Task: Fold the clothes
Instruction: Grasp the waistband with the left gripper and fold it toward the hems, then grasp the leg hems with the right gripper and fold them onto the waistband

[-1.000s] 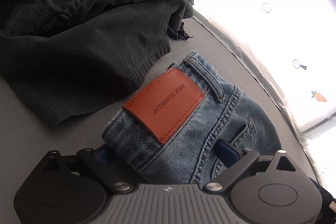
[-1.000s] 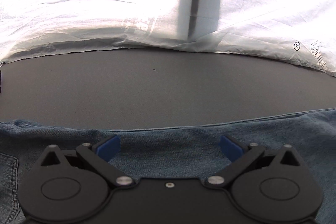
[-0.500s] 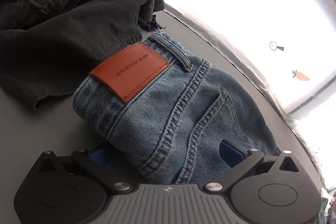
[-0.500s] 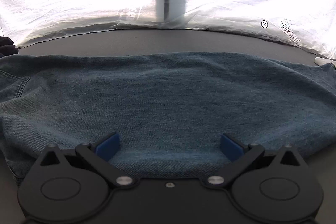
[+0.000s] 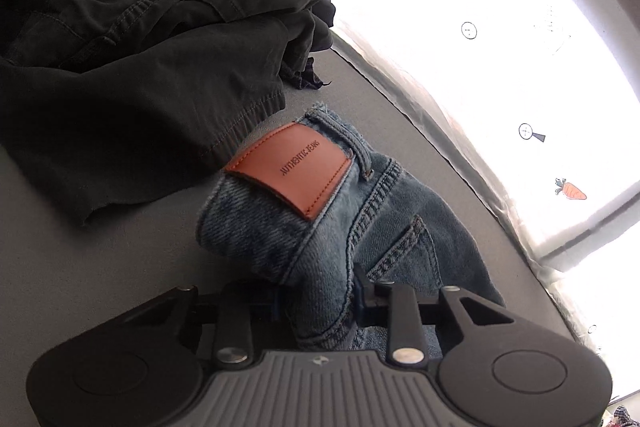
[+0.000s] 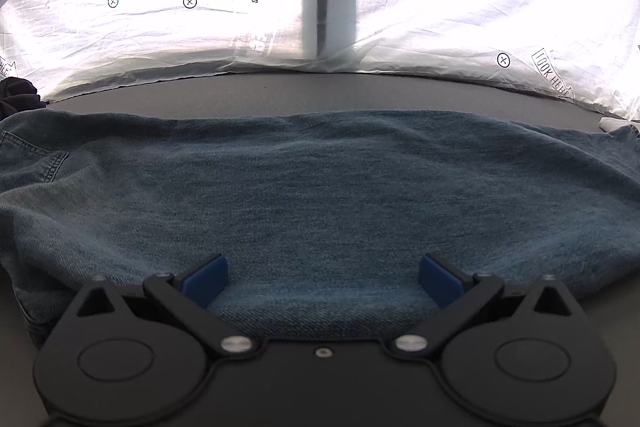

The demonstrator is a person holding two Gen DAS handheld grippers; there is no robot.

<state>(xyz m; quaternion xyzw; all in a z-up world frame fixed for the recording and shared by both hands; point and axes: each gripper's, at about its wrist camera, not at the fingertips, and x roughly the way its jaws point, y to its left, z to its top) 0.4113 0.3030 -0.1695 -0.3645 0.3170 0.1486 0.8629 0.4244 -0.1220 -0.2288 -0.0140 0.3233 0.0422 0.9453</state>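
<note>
A pair of blue jeans lies on the grey table, its waistband with a brown leather patch bunched up in the left wrist view. My left gripper is shut on the jeans' waistband fabric. In the right wrist view the jeans are spread flat across the table. My right gripper is open, its blue pads resting over the near edge of the denim.
A heap of dark clothes lies just beyond the waistband at the left; it shows at the left edge of the right wrist view. A white printed sheet hangs behind the grey table.
My left gripper has closed on the waistband, which is now bunched between its fingers. The right gripper stays open over the denim and has hardly moved in the last half second.
</note>
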